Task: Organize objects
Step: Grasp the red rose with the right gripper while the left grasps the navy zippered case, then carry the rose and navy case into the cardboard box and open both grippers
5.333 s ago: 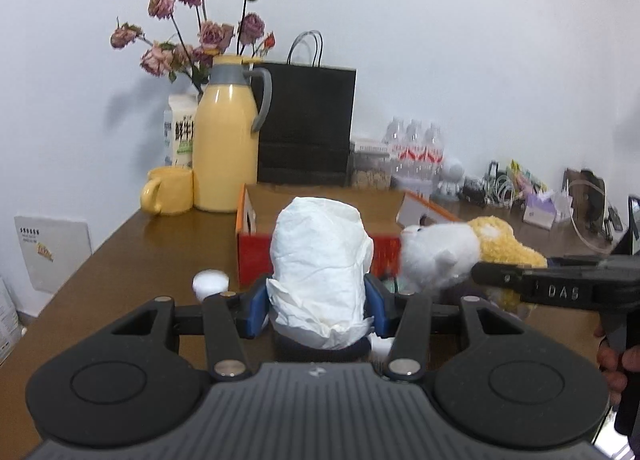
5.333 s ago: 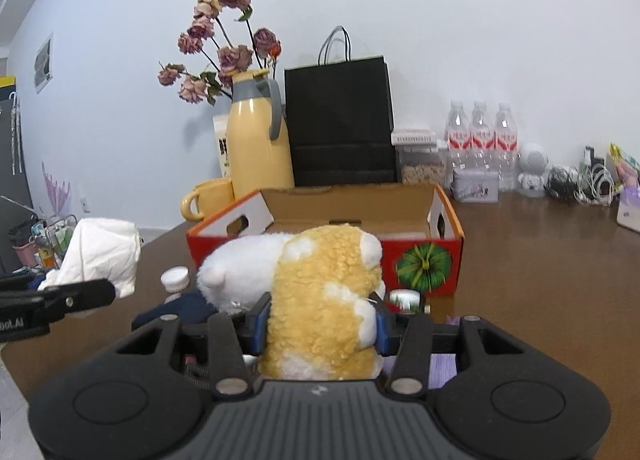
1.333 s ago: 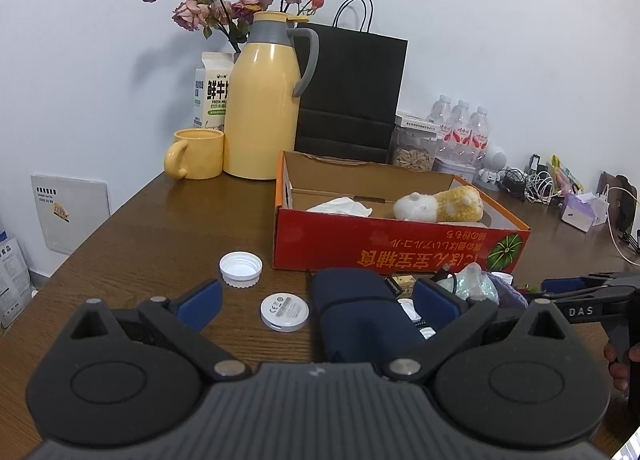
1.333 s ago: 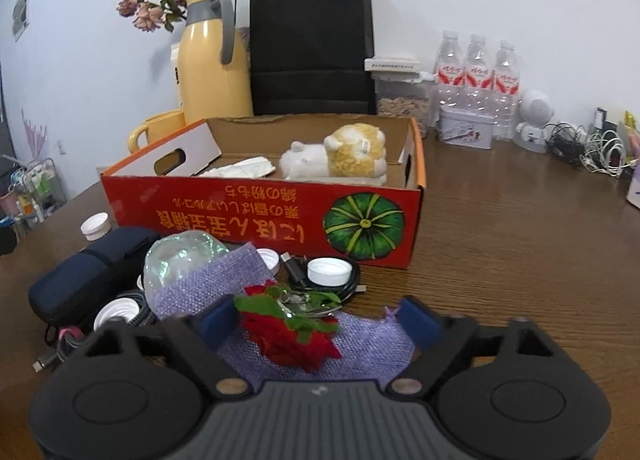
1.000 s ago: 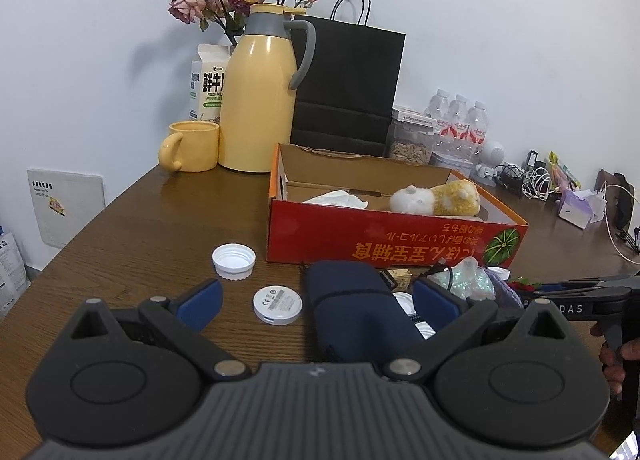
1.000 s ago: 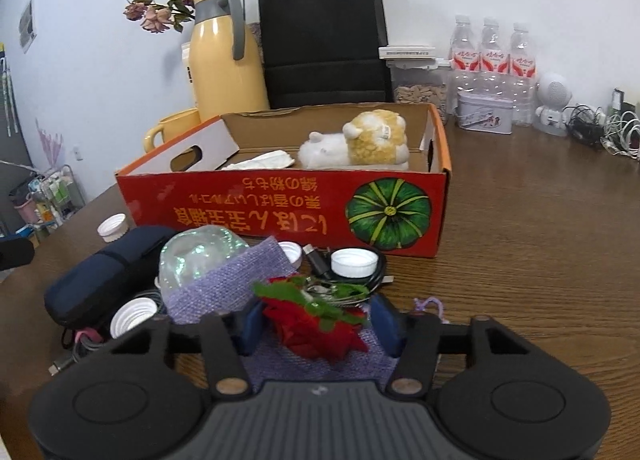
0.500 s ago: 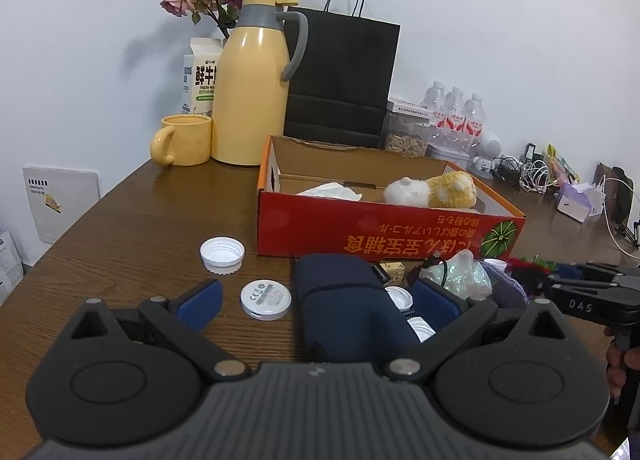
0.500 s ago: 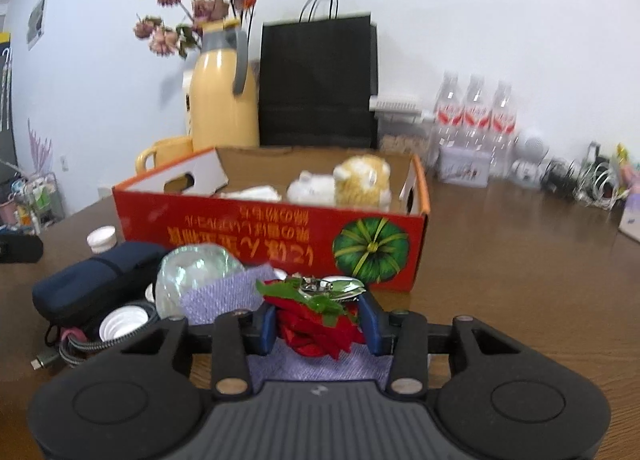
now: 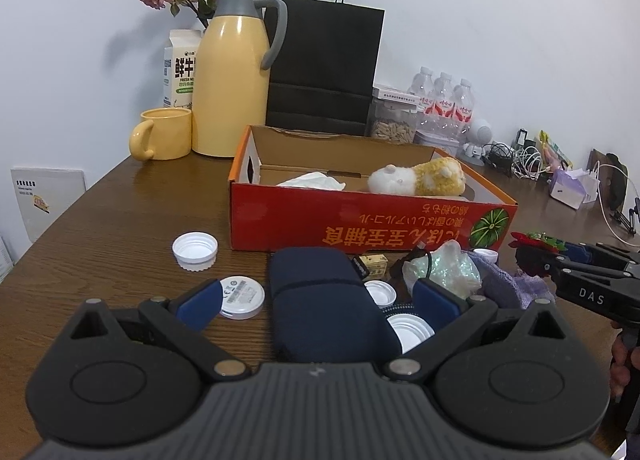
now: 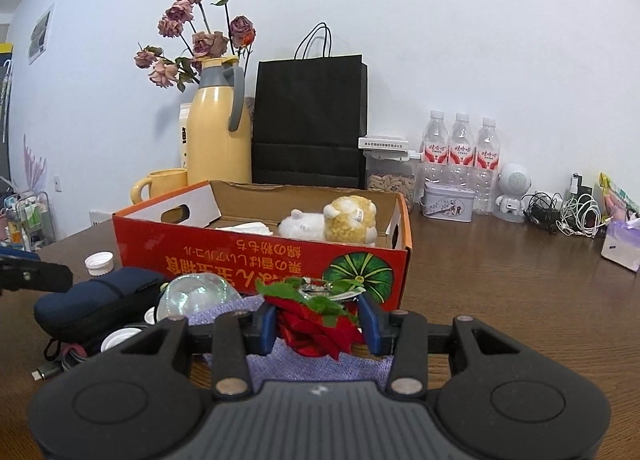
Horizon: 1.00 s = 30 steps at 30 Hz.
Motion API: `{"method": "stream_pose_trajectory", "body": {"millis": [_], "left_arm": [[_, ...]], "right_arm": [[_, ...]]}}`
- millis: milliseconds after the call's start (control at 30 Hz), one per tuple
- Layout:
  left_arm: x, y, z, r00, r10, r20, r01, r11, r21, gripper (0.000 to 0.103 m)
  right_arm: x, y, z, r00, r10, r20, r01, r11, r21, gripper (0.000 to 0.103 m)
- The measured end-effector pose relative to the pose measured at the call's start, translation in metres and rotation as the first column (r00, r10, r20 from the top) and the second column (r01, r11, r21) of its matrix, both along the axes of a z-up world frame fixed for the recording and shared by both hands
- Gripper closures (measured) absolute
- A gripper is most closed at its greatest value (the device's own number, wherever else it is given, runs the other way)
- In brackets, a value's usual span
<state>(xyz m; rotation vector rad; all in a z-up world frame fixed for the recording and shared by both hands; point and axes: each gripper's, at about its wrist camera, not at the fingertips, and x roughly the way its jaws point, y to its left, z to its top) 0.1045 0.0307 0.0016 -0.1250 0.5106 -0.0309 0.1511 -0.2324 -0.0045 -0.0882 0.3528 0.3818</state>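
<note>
My right gripper (image 10: pixel 318 326) is shut on a red fabric rose with green leaves (image 10: pixel 316 326) and holds it above a purple knit cloth (image 10: pixel 316 366). The rose also shows in the left wrist view (image 9: pixel 532 250). My left gripper (image 9: pixel 318 302) is open, its fingers on either side of a navy pouch (image 9: pixel 324 296) that lies on the table. The red cardboard box (image 9: pixel 372 227) holds a plush sheep (image 9: pixel 416 179) and a white tissue (image 9: pixel 312 181). The box shows in the right wrist view (image 10: pixel 260 260) too.
White caps (image 9: pixel 195 246) and a round white disc (image 9: pixel 241 296) lie left of the pouch. A clear crinkled wrapper (image 9: pixel 448 270) lies to its right. A yellow thermos (image 9: pixel 232 71), mug (image 9: pixel 162 133), black bag (image 9: pixel 324 67) and bottles (image 10: pixel 460 157) stand behind the box.
My right gripper has closed on the red rose and lifted it off the purple cloth. My left gripper stays open around the navy pouch and has barely moved.
</note>
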Motion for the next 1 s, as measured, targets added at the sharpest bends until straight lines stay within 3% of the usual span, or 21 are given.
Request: {"method": "stream_pose_trajectory", "body": {"millis": [333, 500, 800, 1000], "left_arm": [[0.036, -0.012, -0.008, 0.997, 0.005, -0.071, -0.004, 1.0, 0.023, 0.0], [0.053, -0.019, -0.017, 0.99, 0.018, -0.138, -0.013, 0.999, 0.033, 0.021], [0.06, -0.018, -0.025, 0.984, 0.069, -0.163, -0.064, 0.997, 0.034, 0.03], [0.057, -0.021, -0.027, 0.987, 0.084, -0.137, -0.08, 0.996, 0.037, 0.036]], "right_arm": [[-0.005, 0.003, 0.0, 0.999, -0.011, 0.031, 0.012, 1.0, -0.02, 0.063], [-0.008, 0.004, 0.0, 0.999, -0.014, 0.046, 0.015, 1.0, -0.025, 0.063], [-0.013, 0.006, 0.001, 0.997, -0.004, 0.075, 0.006, 1.0, -0.03, 0.063], [-0.018, 0.007, 0.001, 0.995, 0.003, 0.1, 0.001, 0.999, -0.035, 0.063]]}}
